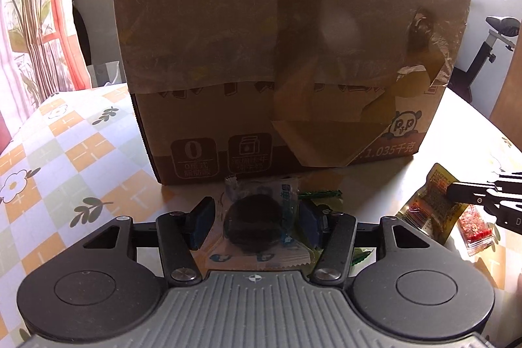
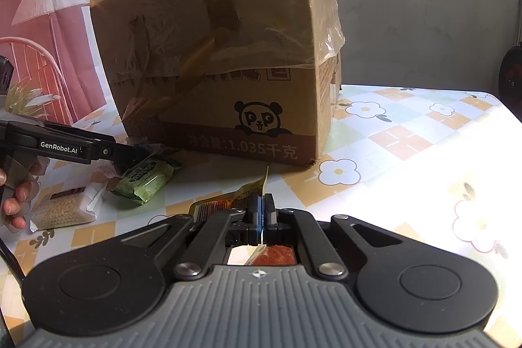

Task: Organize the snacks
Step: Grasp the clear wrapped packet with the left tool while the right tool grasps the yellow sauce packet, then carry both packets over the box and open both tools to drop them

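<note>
Right jaws pinch the yellow packet's thin edge, which may slip; left jaws straddle the cookie packet, ungripped.

Floral checked tablecloth, exercise bike, lamp-print curtain.

**Tabletop and items resting on it**

The tabletop carries a cloth printed with orange, green and white checks, white flowers and leaf sprigs. A large cardboard box stands upright near its middle, covered in crumpled tape and marked with a panda logo low on one face. In front of the box lie several snack packets: a clear-and-blue cookie packet holding a dark round biscuit, a green packet beside it, a white packet of pale grains, and a small red packet towards the right. Strong sunlight washes out the right part of the cloth.
</note>
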A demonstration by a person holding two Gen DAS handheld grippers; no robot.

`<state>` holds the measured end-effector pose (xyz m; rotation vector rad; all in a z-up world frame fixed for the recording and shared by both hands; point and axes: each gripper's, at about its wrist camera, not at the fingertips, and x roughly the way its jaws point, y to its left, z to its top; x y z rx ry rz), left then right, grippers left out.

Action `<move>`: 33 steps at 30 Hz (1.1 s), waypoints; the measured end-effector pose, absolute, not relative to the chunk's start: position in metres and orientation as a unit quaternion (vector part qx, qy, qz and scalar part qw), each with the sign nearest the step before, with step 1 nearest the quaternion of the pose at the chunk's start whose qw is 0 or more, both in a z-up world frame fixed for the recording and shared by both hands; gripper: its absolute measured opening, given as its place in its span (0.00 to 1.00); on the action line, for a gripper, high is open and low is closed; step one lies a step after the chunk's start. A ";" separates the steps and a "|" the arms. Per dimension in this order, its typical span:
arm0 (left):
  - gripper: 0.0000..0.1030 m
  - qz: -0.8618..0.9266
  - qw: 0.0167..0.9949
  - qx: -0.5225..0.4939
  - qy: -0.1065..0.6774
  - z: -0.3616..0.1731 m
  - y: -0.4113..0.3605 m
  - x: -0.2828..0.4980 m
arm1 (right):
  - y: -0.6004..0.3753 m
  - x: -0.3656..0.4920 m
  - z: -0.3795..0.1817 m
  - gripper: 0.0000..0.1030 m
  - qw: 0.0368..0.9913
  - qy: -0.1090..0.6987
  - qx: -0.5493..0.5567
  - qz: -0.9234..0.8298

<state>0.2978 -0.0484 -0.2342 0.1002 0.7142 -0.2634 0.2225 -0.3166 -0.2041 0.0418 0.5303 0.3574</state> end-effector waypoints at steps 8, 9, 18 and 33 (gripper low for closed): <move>0.44 -0.137 0.928 0.028 0.345 -0.240 -0.043 0.296 | -0.320 0.226 -0.205 0.01 0.946 0.268 0.037 0.180; 0.43 -0.138 0.928 0.028 0.346 -0.240 -0.042 0.294 | -0.321 0.226 -0.205 0.01 0.945 0.268 0.041 0.182; 0.43 -0.134 0.933 0.018 0.333 -0.223 -0.030 0.276 | -0.335 0.221 -0.197 0.00 0.946 0.252 0.079 0.190; 0.43 -0.152 0.955 0.001 0.254 -0.148 0.010 0.226 | -0.328 0.183 -0.106 0.01 0.958 0.160 0.052 0.231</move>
